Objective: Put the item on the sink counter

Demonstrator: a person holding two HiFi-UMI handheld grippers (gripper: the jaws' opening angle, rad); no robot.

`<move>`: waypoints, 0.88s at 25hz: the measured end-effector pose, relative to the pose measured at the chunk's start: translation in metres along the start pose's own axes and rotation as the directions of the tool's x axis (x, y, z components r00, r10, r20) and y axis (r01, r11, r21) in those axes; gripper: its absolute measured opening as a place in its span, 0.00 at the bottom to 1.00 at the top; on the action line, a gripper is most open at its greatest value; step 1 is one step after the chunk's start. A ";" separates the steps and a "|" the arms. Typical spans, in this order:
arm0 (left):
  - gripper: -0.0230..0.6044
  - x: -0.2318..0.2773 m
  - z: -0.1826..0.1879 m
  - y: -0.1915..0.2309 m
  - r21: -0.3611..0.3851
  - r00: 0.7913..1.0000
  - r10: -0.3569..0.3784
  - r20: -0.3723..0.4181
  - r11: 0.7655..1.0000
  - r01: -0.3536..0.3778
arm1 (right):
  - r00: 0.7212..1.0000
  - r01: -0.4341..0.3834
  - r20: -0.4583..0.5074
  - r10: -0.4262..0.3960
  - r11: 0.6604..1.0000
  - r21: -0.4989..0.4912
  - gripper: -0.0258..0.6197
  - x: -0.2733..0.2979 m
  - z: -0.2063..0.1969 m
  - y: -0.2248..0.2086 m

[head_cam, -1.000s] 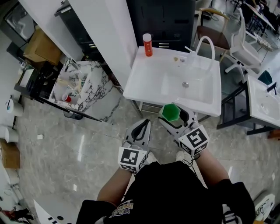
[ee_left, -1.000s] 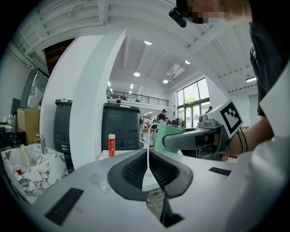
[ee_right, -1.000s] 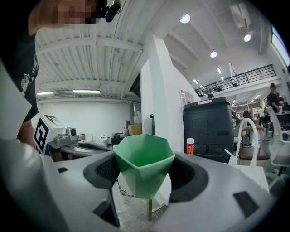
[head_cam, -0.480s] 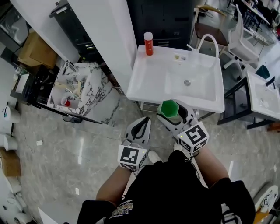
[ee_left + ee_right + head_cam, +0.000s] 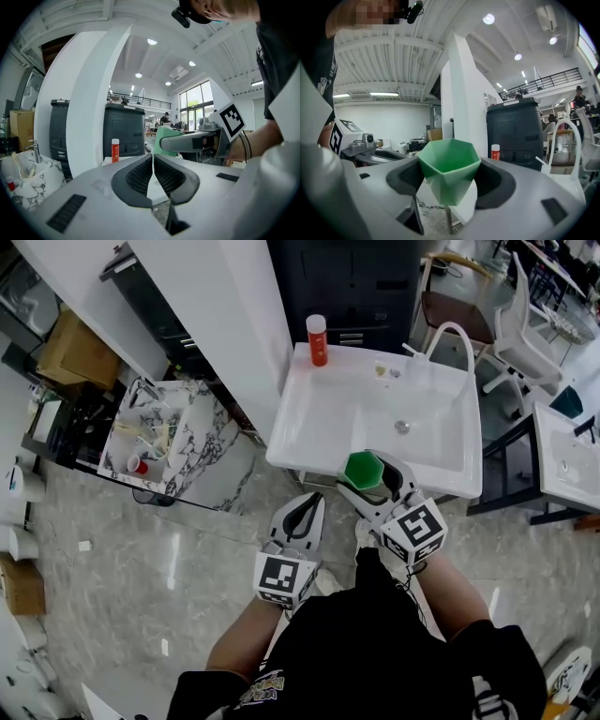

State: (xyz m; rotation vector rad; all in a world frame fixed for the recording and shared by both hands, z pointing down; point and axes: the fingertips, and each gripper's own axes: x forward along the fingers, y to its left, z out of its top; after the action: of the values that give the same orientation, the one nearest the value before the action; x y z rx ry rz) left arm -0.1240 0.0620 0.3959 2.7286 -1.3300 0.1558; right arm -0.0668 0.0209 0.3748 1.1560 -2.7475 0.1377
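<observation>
A green faceted cup (image 5: 363,470) is upright between the jaws of my right gripper (image 5: 367,474), which is shut on it at the front edge of the white sink counter (image 5: 319,418). In the right gripper view the cup (image 5: 449,174) fills the gap between the jaws of that gripper (image 5: 450,183). My left gripper (image 5: 302,510) hangs lower left of the cup, over the floor, shut with nothing in it. In the left gripper view its pads meet at the left gripper (image 5: 153,171), and the cup (image 5: 163,138) shows beyond.
An orange bottle with a white cap (image 5: 318,338) stands at the counter's far left corner. A white faucet (image 5: 452,339) arches at the far right beside the basin drain (image 5: 402,427). A marble-topped stand (image 5: 164,437) is left, a second sink (image 5: 567,465) right.
The sink has come closer in the head view. My right gripper has carried the green cup forward to the counter's front edge. The left gripper stays shut alongside.
</observation>
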 end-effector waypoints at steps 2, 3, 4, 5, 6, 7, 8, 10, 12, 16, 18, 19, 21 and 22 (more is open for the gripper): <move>0.07 0.016 0.001 0.002 -0.010 1.000 0.009 -0.009 1.000 -0.009 | 1.000 -0.008 -0.004 0.008 1.000 0.004 0.60 0.006 0.001 -0.017; 0.07 0.024 0.003 0.003 -0.010 1.000 0.010 -0.015 1.000 -0.010 | 1.000 -0.012 -0.007 0.012 1.000 0.005 0.60 0.009 0.002 -0.025; 0.07 0.032 0.004 0.004 -0.008 1.000 0.010 -0.020 1.000 -0.010 | 1.000 -0.016 -0.009 0.016 1.000 0.007 0.60 0.012 0.003 -0.034; 0.07 0.041 0.006 0.004 -0.006 1.000 0.010 -0.023 1.000 -0.010 | 1.000 -0.019 -0.011 0.019 1.000 0.009 0.60 0.015 0.003 -0.043; 0.07 0.049 0.006 0.006 -0.007 1.000 0.012 -0.025 1.000 -0.012 | 1.000 -0.021 -0.013 0.022 1.000 0.011 0.60 0.018 0.002 -0.051; 0.07 0.057 0.006 0.007 -0.010 1.000 0.015 -0.027 1.000 -0.015 | 1.000 -0.023 -0.016 0.024 1.000 0.013 0.60 0.021 0.001 -0.059; 0.07 0.066 0.006 0.009 -0.015 0.999 0.019 -0.030 1.000 -0.019 | 1.000 -0.026 -0.017 0.026 1.000 0.015 0.60 0.024 0.001 -0.068; 0.07 0.083 0.005 0.012 -0.023 0.999 0.027 -0.034 0.999 -0.027 | 0.999 -0.031 -0.019 0.031 0.999 0.016 0.60 0.030 0.000 -0.085; 0.07 0.101 0.005 0.014 -0.025 0.999 0.030 -0.040 0.999 -0.031 | 0.999 -0.038 -0.022 0.038 0.999 0.014 0.60 0.036 -0.001 -0.102; 0.07 0.134 0.007 0.016 -0.022 0.998 0.039 -0.044 0.999 -0.040 | 0.998 -0.054 -0.026 0.054 0.998 0.013 0.60 0.047 -0.003 -0.134; 0.07 0.150 0.009 0.018 -0.024 0.998 0.048 -0.045 0.999 -0.049 | 0.998 -0.062 -0.027 0.062 0.998 0.011 0.60 0.052 -0.004 -0.150; 0.07 0.158 0.009 0.018 -0.024 0.998 0.052 -0.046 0.998 -0.054 | 0.997 -0.066 -0.027 0.066 0.998 0.009 0.60 0.055 -0.004 -0.158; 0.07 0.173 0.010 0.019 -0.024 0.997 0.062 -0.047 0.998 -0.063 | 0.997 -0.073 -0.028 0.074 0.997 0.006 0.60 0.059 -0.006 -0.172; 0.07 0.179 0.011 0.019 -0.023 0.997 0.068 -0.046 0.997 -0.069 | 0.997 -0.077 -0.029 0.077 0.997 0.004 0.60 0.062 -0.006 -0.178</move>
State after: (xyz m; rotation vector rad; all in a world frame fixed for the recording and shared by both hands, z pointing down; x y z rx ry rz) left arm -0.0288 -0.0908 0.4108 2.6449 -1.4039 0.2039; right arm 0.0192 -0.1459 0.3964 1.0411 -2.7683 0.1667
